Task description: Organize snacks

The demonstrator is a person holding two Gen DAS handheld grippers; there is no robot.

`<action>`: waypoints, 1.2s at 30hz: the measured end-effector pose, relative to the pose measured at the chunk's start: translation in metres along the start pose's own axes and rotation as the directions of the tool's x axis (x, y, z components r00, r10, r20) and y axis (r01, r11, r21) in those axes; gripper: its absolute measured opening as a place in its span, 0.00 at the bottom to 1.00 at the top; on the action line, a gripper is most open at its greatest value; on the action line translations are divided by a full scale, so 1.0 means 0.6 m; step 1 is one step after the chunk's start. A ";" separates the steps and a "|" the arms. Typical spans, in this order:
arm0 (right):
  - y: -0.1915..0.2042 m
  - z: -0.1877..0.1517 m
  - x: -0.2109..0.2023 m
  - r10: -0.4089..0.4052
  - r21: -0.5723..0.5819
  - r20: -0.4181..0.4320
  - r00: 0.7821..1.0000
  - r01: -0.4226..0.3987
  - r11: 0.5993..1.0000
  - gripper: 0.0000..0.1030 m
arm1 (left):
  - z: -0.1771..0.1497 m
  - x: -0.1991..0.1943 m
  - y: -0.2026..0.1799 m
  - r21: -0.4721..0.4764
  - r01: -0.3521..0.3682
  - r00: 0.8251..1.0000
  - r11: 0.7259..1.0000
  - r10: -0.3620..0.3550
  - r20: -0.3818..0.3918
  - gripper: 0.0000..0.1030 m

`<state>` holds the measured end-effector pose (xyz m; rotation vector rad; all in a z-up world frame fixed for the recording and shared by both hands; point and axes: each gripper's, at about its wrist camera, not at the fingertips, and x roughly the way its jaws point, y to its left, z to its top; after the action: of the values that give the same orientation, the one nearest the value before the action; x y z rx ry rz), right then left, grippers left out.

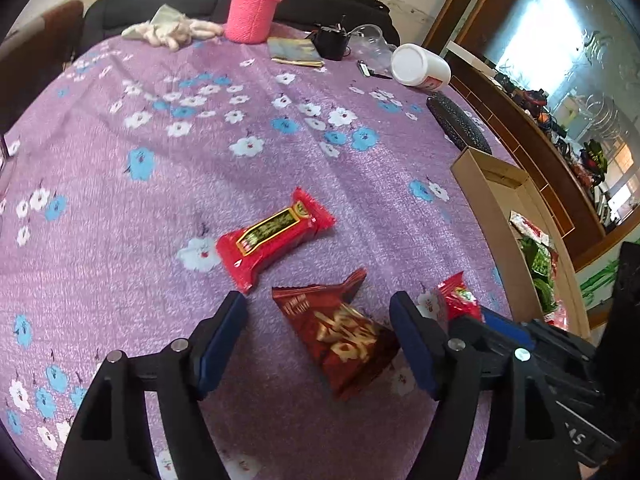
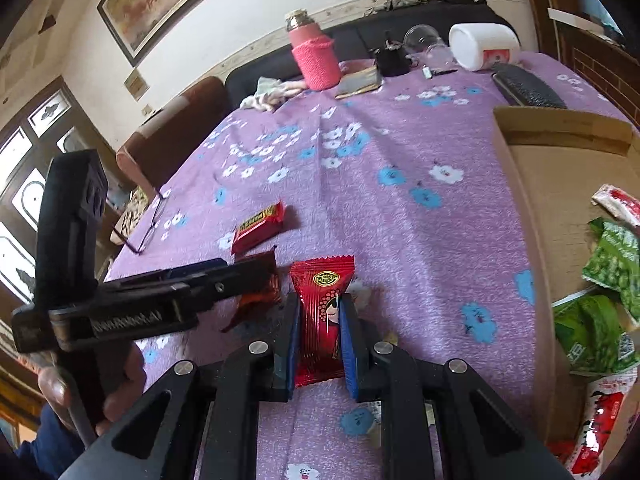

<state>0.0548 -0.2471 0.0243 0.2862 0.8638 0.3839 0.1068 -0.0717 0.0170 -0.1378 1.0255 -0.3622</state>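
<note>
Right fingers clamped on red candy packet | left fingers apart, astride dark-red snack bag

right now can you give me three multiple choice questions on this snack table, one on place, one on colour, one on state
1. Where are the green snack bags?
A. in the cardboard box
B. beside the pink bottle
C. on the sofa

2. What colour is the tablecloth?
A. plain green
B. purple with flowers
C. striped yellow

3. The right gripper is:
A. open and empty
B. shut on a red packet
C. shut on glasses

Answers: 1 A, the bags lie inside the box walls. 2 B, white and blue flowers on purple. 3 B, both pads press the packet's sides.
</note>
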 end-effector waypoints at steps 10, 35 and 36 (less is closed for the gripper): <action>0.002 0.002 -0.022 -0.007 -0.001 0.042 0.999 0.007 1.000 0.19 | -0.019 0.013 -0.036 0.165 -0.220 0.974 0.961 0.209 0.085 0.35; 0.000 0.003 -0.038 -0.023 -0.005 0.077 0.997 0.023 1.000 0.19 | -0.041 -0.063 -0.088 0.234 -0.401 0.881 0.886 0.303 0.363 0.30; 0.000 0.003 -0.039 -0.023 -0.004 0.078 0.997 0.023 1.000 0.19 | -0.041 -0.064 -0.090 0.237 -0.405 0.879 0.883 0.304 0.367 0.30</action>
<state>0.0424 -0.2576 0.0411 0.2845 0.7886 0.3511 0.0555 -0.1068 0.0504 0.2702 0.6408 -0.1464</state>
